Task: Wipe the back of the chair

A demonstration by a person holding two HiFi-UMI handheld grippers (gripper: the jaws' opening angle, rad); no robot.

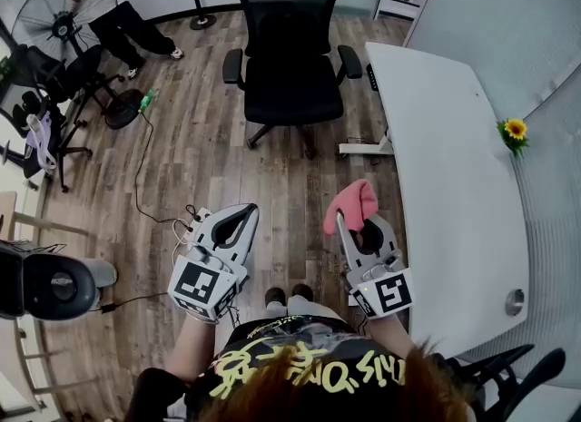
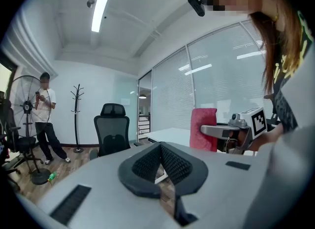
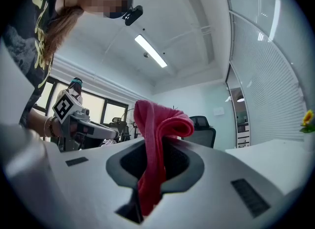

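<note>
Across the wood floor (image 1: 182, 157), off the surface's (image 1: 454, 157) far end, stands the office chair (image 1: 289, 57), so the right tool (image 1: 359, 222), clamped on a pink cloth (image 1: 352, 201), wants carrying round behind its backrest, the left tool (image 1: 243, 216) being closed and empty.

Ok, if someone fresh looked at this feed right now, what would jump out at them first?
The red cloth pinched in the right tool stands out first, low in the middle of the head view. Next comes the black office chair straight ahead at the top, seat side turned this way and not yet touched. The left tool is shut and empty.
</note>
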